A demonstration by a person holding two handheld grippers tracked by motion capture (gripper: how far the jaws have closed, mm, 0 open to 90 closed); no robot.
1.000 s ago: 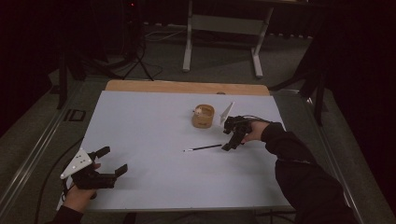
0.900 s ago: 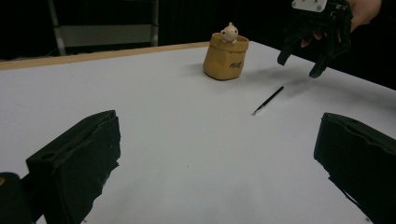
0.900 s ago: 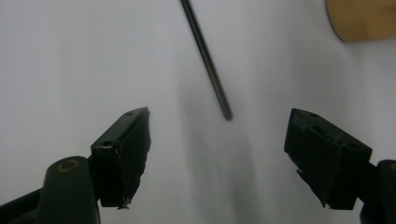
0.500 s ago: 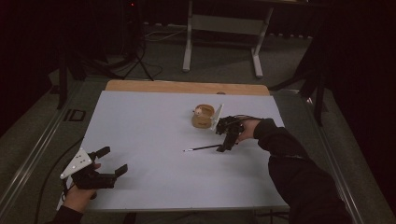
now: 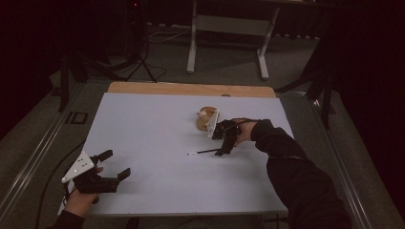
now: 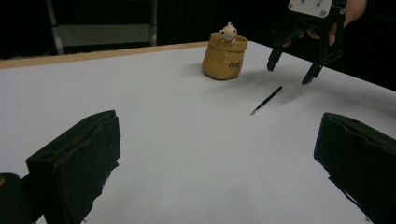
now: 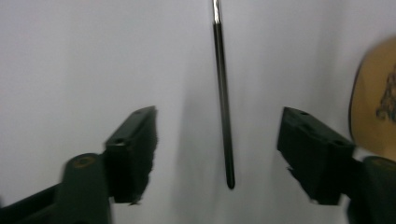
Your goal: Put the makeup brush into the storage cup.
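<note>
A thin black pen (image 5: 204, 152) (image 6: 266, 100) (image 7: 223, 102) lies flat on the white table (image 5: 153, 133). My right gripper (image 5: 223, 145) (image 6: 288, 74) (image 7: 222, 149) hangs open just above the pen's right end, one jaw on each side of it, not touching. Beside it stands a small yellow pot (image 5: 205, 119) (image 6: 225, 58) (image 7: 373, 102) with a pale figure on its rim. Near the table's front left corner my left gripper (image 5: 117, 163) (image 6: 219, 163) is open with nothing between its jaws.
A wooden strip (image 5: 191, 89) runs along the table's far edge. Behind it on the dark floor stand a metal frame (image 5: 229, 24) and tripod legs (image 5: 138, 62). A rail (image 5: 43, 143) borders the table's left side.
My right gripper has moved slightly left and down over the pen's right end. The left gripper and the pen have stayed put.
</note>
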